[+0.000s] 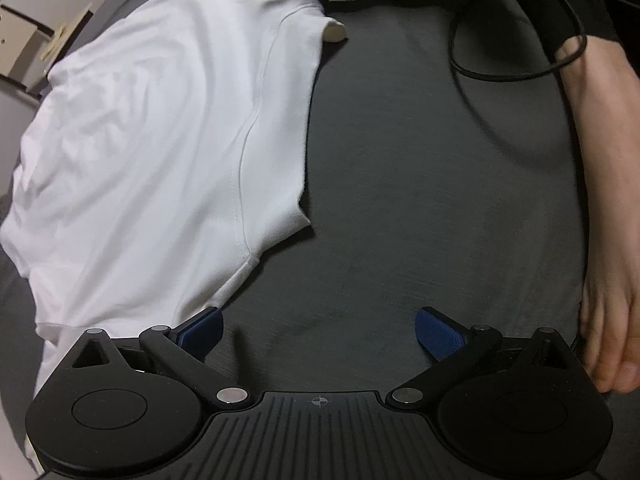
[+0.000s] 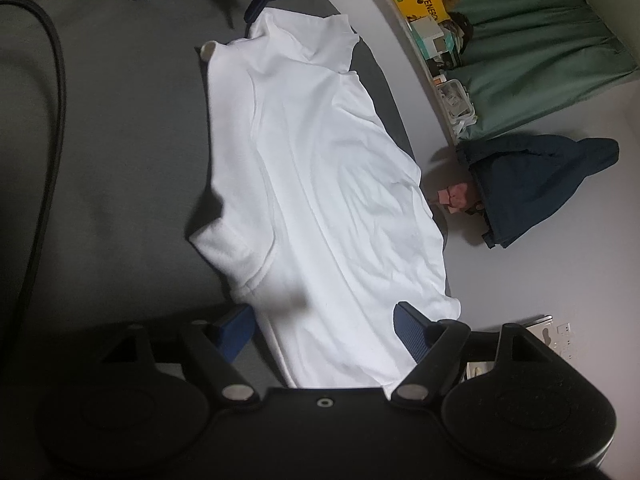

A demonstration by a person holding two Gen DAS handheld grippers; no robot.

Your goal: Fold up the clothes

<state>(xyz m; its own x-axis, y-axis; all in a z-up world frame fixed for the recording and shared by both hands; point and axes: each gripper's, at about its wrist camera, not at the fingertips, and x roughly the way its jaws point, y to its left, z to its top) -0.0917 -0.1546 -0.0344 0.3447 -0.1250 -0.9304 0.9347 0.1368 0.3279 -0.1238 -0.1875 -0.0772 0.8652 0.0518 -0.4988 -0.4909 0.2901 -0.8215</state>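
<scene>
1. One white t-shirt (image 2: 320,184) lies spread on the dark grey bed surface (image 1: 420,180), toward its edge by the floor; both short sleeves (image 2: 236,248) stick out, body wrinkled, no crisp fold seen. Flat like this suits grabbing edges.
2. Left gripper (image 1: 320,332): jaws wide apart, nothing between them, one pad just touching the shirt edge.
3. Right gripper (image 2: 324,332): jaws parted, straddling shirt fabric, not pinching it.
4. Count: two grippers, one black cable (image 1: 480,76), one bare forearm (image 1: 600,160).
5. Beyond the bed: one dark garment (image 2: 532,188) hanging on the wall, green curtain (image 2: 532,40).
</scene>
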